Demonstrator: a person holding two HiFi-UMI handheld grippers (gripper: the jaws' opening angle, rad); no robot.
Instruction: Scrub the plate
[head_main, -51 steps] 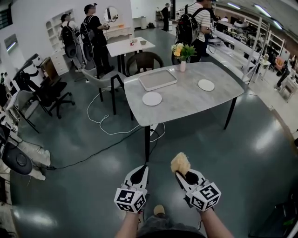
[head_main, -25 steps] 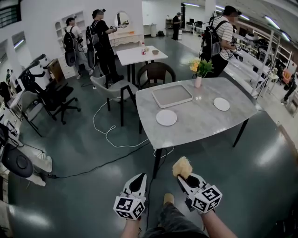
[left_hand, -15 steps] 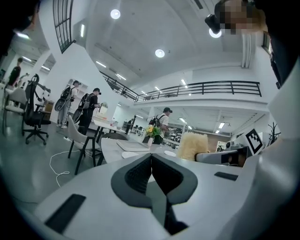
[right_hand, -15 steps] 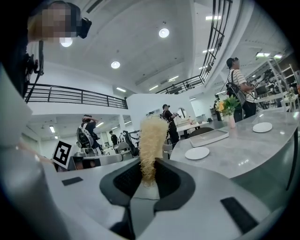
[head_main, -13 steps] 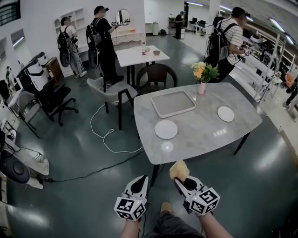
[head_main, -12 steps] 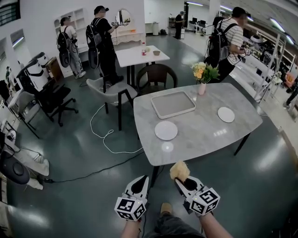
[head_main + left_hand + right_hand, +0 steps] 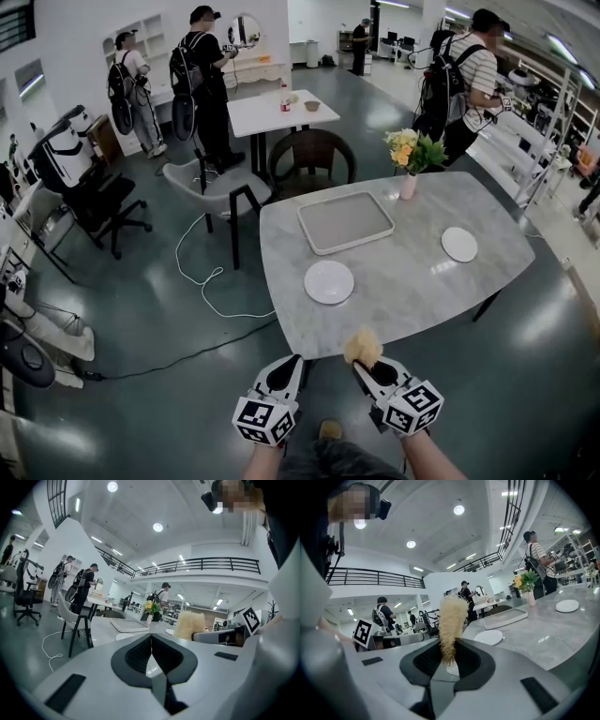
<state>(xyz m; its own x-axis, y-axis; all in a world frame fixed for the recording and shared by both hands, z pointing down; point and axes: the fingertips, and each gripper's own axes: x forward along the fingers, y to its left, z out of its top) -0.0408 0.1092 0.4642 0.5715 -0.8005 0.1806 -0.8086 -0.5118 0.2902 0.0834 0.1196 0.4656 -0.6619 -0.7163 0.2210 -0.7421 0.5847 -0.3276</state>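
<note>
Two hand-held grippers sit low in the head view, side by side over a dark green floor, just short of the near edge of a grey marble-look table (image 7: pixel 422 291). The left gripper (image 7: pixel 289 360) has its jaws pressed together with nothing between them. The right gripper (image 7: pixel 362 367) is clamped on a fluffy pale-yellow scrubber (image 7: pixel 362 347), which sticks up out of the jaws and overlaps the table's near edge in the head view. On the table, a round white plate (image 7: pixel 329 281) lies nearest the grippers, apart from both. Behind it lies a rectangular grey tray (image 7: pixel 346 222). A second white plate (image 7: pixel 459 244) lies well to the right. A vase of yellow flowers (image 7: pixel 411 159) stands at the far edge. Several people stand in the background.
</note>
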